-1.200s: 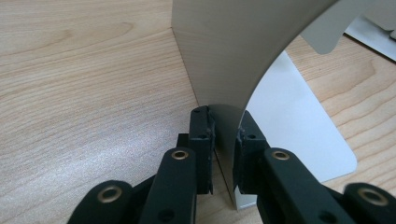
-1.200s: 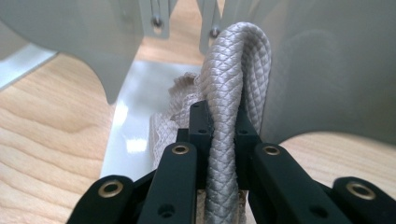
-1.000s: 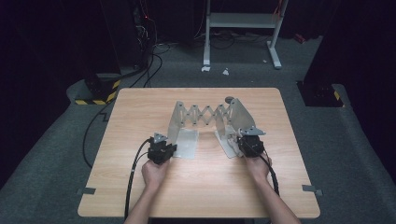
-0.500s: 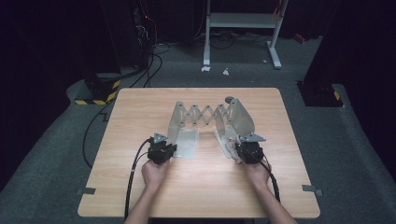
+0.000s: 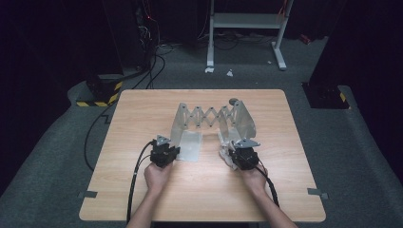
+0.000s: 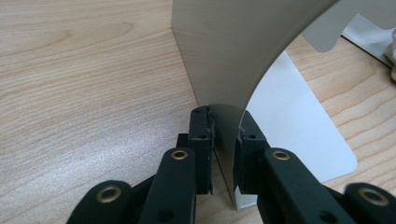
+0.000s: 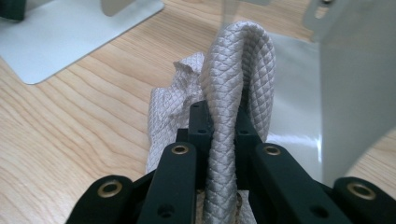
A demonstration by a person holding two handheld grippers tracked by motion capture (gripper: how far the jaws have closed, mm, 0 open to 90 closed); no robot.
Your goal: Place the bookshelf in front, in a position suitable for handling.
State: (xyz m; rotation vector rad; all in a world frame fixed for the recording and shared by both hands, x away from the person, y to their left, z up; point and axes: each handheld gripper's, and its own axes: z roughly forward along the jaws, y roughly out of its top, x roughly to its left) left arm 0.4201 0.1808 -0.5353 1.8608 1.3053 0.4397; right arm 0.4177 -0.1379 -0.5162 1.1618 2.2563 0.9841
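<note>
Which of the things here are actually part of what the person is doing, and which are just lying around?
In use:
- metal folding rack, its left upright plate clamped by the left gripper
- grey cloth, pinched in the right gripper beside the rack's right plate
- wooden table under it all

Lying about:
- white frame stand on the floor behind
- black cables on the floor
- striped block

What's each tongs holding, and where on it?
Left tongs: front edge of the rack's upright metal plate. Right tongs: a fold of the quilted grey cloth.

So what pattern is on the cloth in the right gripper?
A pale grey diamond weave on the cloth, clearest in the right gripper view.
</note>
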